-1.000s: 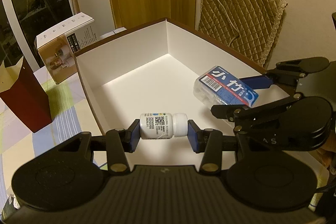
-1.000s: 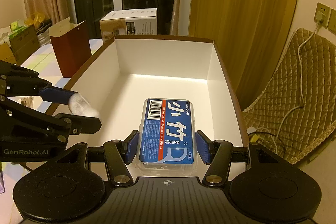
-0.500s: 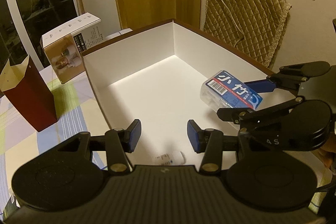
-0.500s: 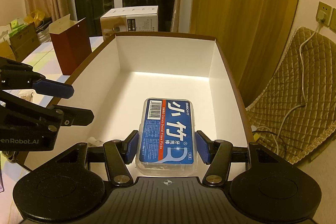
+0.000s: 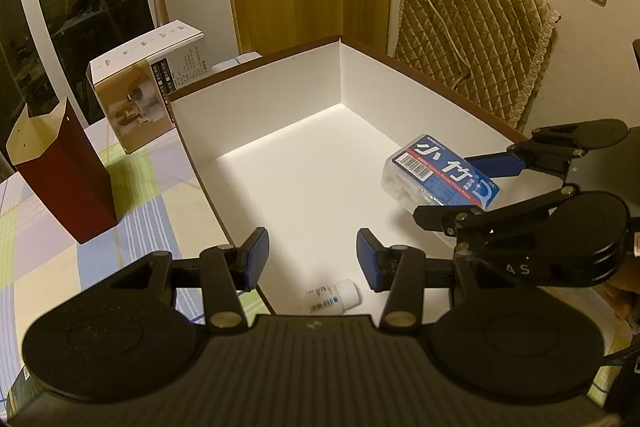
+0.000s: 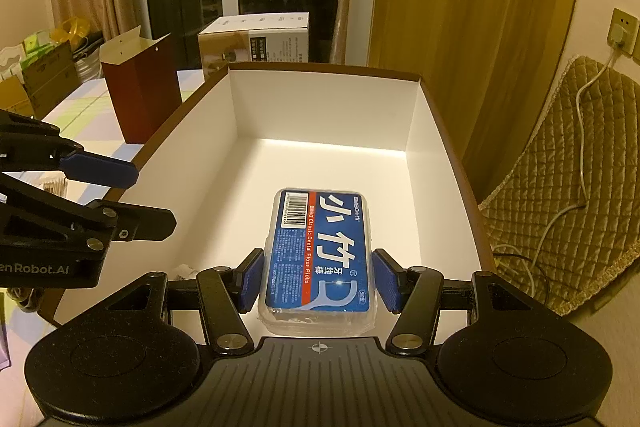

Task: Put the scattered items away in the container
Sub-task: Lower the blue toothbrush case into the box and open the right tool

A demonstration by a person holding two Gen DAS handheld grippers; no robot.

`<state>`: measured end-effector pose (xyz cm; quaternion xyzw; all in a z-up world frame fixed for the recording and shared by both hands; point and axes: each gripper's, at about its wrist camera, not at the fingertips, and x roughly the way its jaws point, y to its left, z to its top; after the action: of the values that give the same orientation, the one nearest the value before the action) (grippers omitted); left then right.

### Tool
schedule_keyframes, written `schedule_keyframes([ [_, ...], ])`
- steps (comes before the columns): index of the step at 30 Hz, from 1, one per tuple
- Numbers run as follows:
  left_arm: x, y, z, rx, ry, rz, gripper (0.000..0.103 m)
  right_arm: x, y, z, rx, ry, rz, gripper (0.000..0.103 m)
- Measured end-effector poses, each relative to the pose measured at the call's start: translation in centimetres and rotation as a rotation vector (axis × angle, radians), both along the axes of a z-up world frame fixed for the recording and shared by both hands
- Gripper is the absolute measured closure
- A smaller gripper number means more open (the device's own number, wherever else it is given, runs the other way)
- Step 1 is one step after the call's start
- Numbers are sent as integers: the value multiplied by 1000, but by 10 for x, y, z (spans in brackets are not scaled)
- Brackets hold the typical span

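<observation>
A large white box with a brown rim (image 5: 280, 115) (image 6: 444, 131) stands on the table. My left gripper (image 5: 312, 259) is open and empty above the box's near corner. A small white pill bottle (image 5: 332, 301) lies on its side on the box floor just below it. My right gripper (image 6: 318, 279) is shut on a clear case of dental floss picks with a blue label (image 6: 320, 251) and holds it over the box's right side; the case also shows in the left wrist view (image 5: 440, 179).
A dark red open paper carton (image 5: 68, 183) (image 6: 140, 95) and a white product carton (image 5: 148, 83) (image 6: 256, 43) stand on the checked tablecloth left of the box. A quilted chair back (image 5: 476, 39) with a cable is behind the box.
My left gripper opened and let go of the pill bottle, which dropped onto the box floor. The right gripper still holds the floss case, about where it was.
</observation>
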<state>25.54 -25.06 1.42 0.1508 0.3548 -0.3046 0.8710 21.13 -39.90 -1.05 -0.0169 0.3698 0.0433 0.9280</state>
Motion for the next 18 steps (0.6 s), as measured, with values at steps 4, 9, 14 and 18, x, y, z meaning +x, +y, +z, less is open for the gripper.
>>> schedule_keyframes([
  [4, 0, 2, 1, -3, -1, 4, 60, 1, 3, 1, -8, -2, 13, 43],
  [9, -1, 3, 1, -4, -1, 5, 60, 0, 7, 2, -17, -12, 24, 43],
  [14, -2, 5, 2, -5, -1, 9, 60, -1, 9, 3, -20, -12, 28, 43],
  [18, -4, 8, 5, -8, -3, 13, 60, -3, 11, 4, -22, -12, 28, 43],
])
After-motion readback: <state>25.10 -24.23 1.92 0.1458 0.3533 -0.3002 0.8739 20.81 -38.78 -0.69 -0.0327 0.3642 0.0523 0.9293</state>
